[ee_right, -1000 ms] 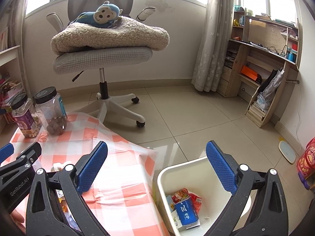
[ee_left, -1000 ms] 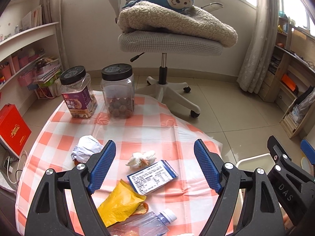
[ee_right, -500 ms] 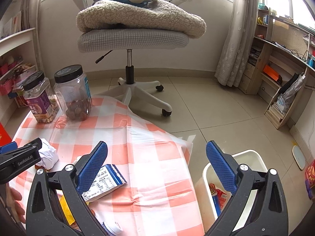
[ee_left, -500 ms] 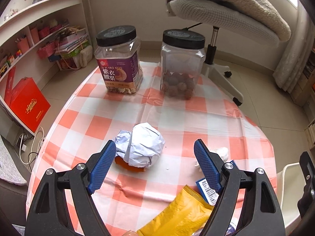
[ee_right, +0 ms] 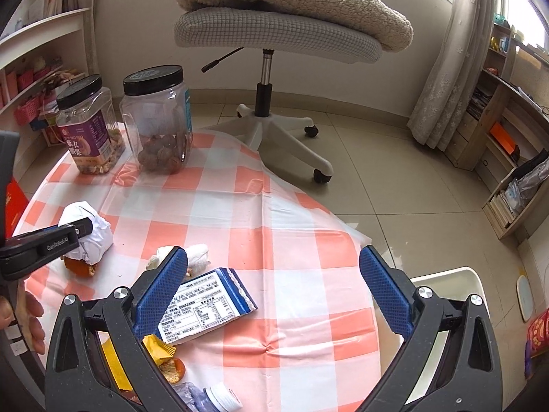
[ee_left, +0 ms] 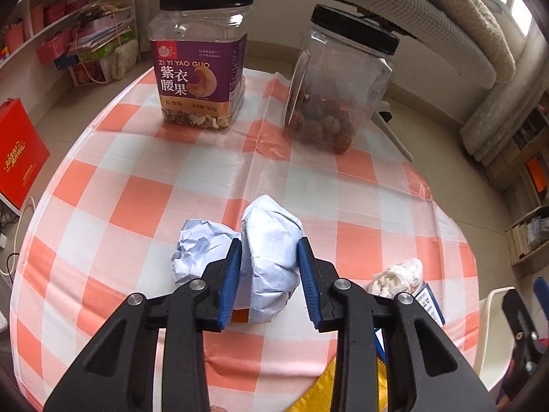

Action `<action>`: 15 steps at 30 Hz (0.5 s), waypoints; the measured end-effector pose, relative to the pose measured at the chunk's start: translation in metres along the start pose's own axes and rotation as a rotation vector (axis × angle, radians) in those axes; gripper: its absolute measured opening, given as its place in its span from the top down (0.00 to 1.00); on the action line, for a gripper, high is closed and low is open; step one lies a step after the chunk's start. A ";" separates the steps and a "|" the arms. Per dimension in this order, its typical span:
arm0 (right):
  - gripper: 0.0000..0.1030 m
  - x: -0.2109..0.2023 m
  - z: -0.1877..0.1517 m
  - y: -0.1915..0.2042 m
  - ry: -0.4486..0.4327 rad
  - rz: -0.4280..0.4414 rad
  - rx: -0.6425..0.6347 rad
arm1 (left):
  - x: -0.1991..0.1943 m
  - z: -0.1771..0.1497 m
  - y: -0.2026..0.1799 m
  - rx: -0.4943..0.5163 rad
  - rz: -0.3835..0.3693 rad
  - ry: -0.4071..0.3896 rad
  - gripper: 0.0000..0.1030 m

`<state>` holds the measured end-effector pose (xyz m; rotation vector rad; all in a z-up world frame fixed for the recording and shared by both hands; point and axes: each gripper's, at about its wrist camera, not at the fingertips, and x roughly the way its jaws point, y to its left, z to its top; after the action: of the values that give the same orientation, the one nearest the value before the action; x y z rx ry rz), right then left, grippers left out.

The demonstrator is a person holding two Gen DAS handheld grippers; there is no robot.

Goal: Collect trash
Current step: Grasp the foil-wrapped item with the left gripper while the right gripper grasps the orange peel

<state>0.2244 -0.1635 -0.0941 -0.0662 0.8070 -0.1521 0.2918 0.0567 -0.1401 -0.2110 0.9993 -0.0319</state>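
Between the jaws of the left gripper (ee_left: 269, 276), a crumpled ball of white paper (ee_left: 271, 257) is being pinched, the blue pads pressing into its two sides while it is sitting on the checked surface (ee_left: 144, 206). A second lobe of the same crumpled paper is bulging out just past the left jaw. Under the paper, near the base of the jaws, a bit of orange peel (ee_right: 79, 267) is peeking out and touching it. Ahead of the jaws, well apart from them, a purple-labelled nut jar (ee_left: 200, 58) and a clear jar of brown fruit (ee_left: 339, 82) are standing upright side by side, both with black lids.

To the right of the left jaws, a wadded white tissue (ee_left: 398, 276) is lying near a blue-edged printed packet (ee_right: 206, 305). The right gripper (ee_right: 271, 292) is hovering with its jaws spread wide, holding nothing. The packet is lying flat just inside its left jaw, partly behind the pad, and the tissue is sitting just beyond that jaw's tip. Below the left jaw a yellow wrapper (ee_right: 156, 348), another piece of orange peel (ee_right: 173, 370) and a capped plastic bottle (ee_right: 209, 396) are lying close together. Past the right jaw, off the edge of the surface, the rim of a white bin (ee_right: 446, 274) is showing on the floor. Beyond both, an office chair (ee_right: 274, 34) piled with a fleecy blanket is standing.
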 end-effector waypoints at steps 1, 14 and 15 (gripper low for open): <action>0.07 0.002 0.000 0.003 0.007 0.014 -0.004 | -0.006 0.002 0.006 -0.027 -0.022 -0.005 0.68; 0.07 0.033 -0.004 0.136 0.161 0.334 -0.341 | -0.133 0.012 0.087 -0.155 0.017 -0.186 0.68; 0.07 0.036 -0.006 0.151 0.179 0.354 -0.383 | -0.139 0.012 0.092 -0.162 0.016 -0.195 0.68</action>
<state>0.2616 -0.0201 -0.1418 -0.2717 1.0055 0.3375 0.2204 0.1663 -0.0357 -0.3480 0.8096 0.0834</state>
